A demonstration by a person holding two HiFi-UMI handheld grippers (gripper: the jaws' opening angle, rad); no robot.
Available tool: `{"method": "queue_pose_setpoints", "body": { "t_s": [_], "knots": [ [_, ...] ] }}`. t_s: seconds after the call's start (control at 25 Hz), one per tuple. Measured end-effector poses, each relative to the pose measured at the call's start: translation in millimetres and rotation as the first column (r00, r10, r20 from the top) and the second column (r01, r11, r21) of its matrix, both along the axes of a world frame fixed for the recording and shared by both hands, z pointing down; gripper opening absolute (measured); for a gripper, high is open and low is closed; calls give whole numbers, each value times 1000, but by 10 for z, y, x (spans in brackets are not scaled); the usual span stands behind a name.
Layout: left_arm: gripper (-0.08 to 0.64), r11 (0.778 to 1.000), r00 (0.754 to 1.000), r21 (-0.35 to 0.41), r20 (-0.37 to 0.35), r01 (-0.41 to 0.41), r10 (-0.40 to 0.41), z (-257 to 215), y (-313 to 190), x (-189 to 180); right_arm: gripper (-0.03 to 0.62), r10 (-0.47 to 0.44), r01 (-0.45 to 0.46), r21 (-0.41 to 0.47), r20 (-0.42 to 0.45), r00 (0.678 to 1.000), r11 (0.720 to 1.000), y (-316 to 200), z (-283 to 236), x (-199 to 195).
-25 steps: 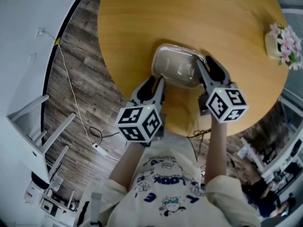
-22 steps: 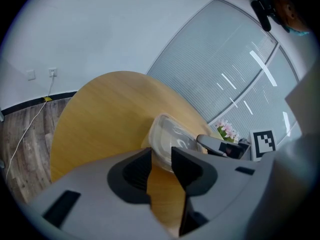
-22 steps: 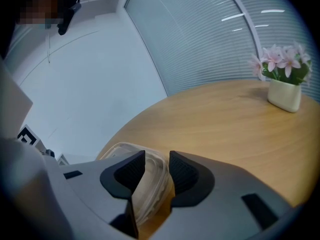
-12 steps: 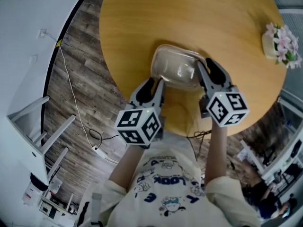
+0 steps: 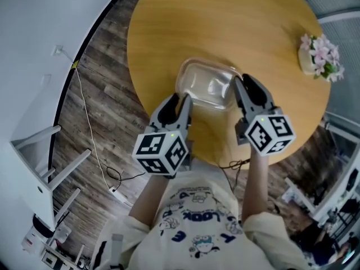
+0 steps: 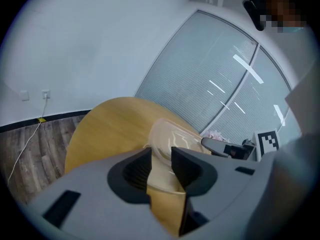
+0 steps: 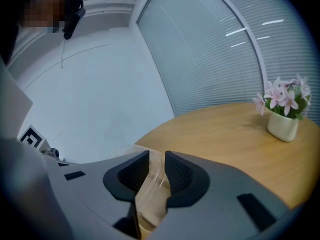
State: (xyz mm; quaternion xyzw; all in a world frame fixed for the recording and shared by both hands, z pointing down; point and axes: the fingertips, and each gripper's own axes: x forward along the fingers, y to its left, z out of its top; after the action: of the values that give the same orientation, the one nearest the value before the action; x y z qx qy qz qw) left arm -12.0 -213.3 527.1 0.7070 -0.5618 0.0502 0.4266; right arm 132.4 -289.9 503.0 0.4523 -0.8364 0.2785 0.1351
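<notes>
A clear plastic container [image 5: 207,84] hangs over the near part of the round wooden table [image 5: 225,21], held by both grippers. My left gripper [image 5: 183,101] is shut on its near-left rim, and the thin clear edge [image 6: 170,139] runs between the jaws of the left gripper [image 6: 161,156]. My right gripper [image 5: 239,86] is shut on the container's right rim. In the right gripper view the clear wall [image 7: 154,181] is pinched between the jaws of the right gripper [image 7: 156,166]. The container looks empty.
A small white pot of pink flowers [image 5: 318,55] stands at the table's far right edge and also shows in the right gripper view as the flower pot [image 7: 284,111]. Wood floor, a white cable [image 5: 84,106] and white furniture [image 5: 39,156] lie to the left of the table.
Both grippers have risen together with the container in them, and the table now sits lower and farther off in both gripper views. The grips have not changed.
</notes>
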Motion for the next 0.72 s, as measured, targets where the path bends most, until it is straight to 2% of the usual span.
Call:
{"method": "queue_pose_setpoints", "body": {
  "t_s": [0.32, 0.72],
  "knots": [
    [124, 992, 1000, 125, 27, 0, -3, -525, -134, -137, 87, 8, -11, 105, 28, 1000, 994, -5, -563, -82],
    [124, 964, 999, 264, 49, -4, -9, -1087, -251, -227, 86, 31, -41, 228, 46, 998, 973, 0, -1140, -135]
  ]
}}
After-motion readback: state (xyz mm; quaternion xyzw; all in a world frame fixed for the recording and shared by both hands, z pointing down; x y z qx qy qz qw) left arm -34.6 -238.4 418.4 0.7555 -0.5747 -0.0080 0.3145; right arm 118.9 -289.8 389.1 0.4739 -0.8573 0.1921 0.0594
